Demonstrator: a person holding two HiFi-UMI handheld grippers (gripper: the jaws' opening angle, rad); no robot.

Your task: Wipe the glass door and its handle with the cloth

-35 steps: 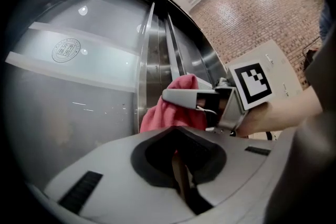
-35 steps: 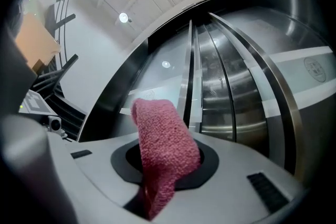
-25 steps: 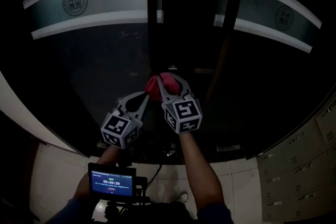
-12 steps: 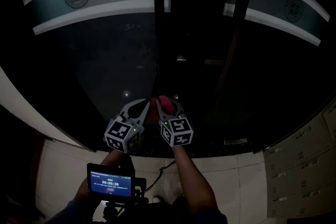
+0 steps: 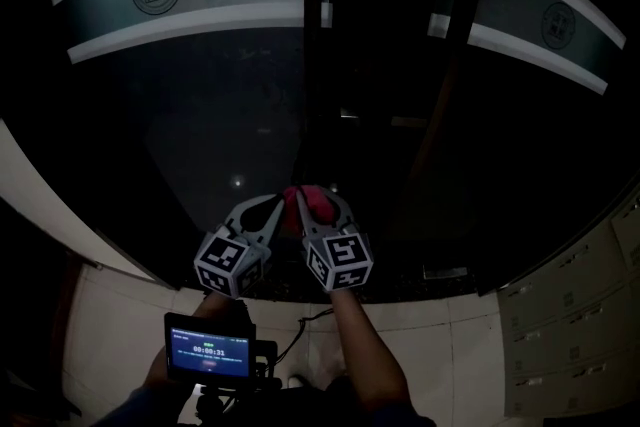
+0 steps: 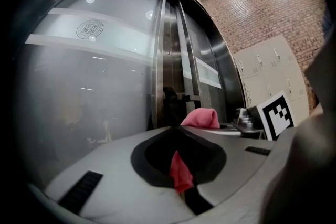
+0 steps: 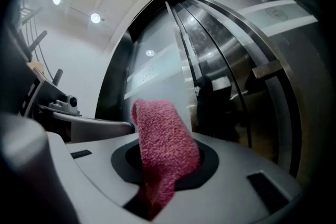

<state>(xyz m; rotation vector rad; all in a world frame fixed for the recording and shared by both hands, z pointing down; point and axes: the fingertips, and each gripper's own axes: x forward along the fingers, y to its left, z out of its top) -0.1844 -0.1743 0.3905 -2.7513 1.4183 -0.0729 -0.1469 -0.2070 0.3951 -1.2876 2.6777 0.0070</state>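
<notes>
Two grippers low at glass door (image 5: 200,125), near its dark centre frame. R gripper (image 5: 318,207) is clamped on the pink cloth (image 7: 163,149), which sticks up past the jaw tips; contact w/ glass can't be told. L gripper (image 6: 176,128), just left of it, has jaws together, pinching a thin pink strip of cloth. Handle (image 5: 440,25) is farther up & right, well apart.

Left tongs (image 6: 176,128) closed, seemingly pinching a pink cloth (image 6: 182,173) sliver, glass door (image 6: 89,86) ahead.

Cloth (image 5: 316,206) in right claw (image 5: 318,199), before glass door (image 5: 200,130)
</notes>
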